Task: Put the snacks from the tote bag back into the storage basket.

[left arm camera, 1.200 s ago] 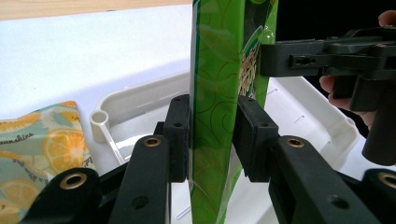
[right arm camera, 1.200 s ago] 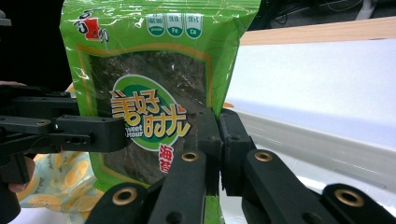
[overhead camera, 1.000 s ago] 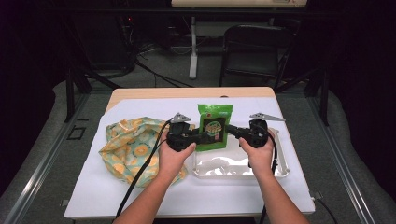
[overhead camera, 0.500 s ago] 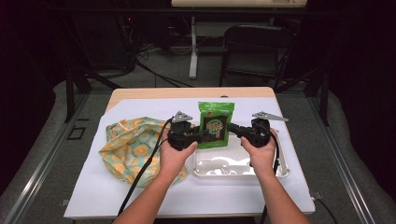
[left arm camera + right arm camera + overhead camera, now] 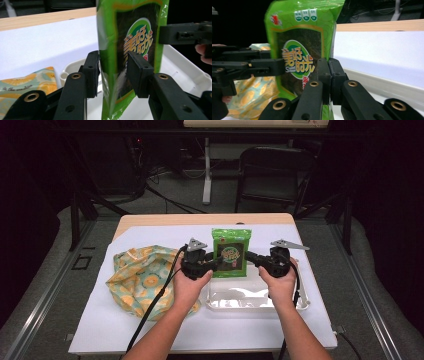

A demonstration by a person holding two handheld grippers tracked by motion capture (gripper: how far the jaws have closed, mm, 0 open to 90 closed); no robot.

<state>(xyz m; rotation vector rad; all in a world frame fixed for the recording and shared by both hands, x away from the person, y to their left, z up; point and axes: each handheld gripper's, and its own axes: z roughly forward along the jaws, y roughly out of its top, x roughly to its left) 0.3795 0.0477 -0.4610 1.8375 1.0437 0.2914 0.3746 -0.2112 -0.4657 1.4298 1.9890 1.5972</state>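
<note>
A green snack packet [image 5: 231, 253] with a dark window and a round logo stands upright over the white tray [image 5: 250, 301], held from both sides. My left gripper [image 5: 216, 262] is shut on its left edge; in the left gripper view the packet [image 5: 130, 37] bulges between the two jaws of that gripper [image 5: 113, 65]. My right gripper [image 5: 249, 256] is shut on the packet's right edge. In the right gripper view that gripper's [image 5: 329, 63] jaws are pressed tight on the seam of the packet [image 5: 299, 37], with the left gripper [image 5: 254, 66] reaching in across from it.
A yellow and teal patterned cloth bag [image 5: 142, 275] lies crumpled at the left of the white sheet [image 5: 150, 330]. The tray's rim [image 5: 185, 67] runs below the packet. The table's wooden far edge [image 5: 200, 219] lies beyond, with a chair and cables behind it.
The packet has straightened from a slight tilt and sits a touch higher. Both grippers keep their hold and have barely shifted.
</note>
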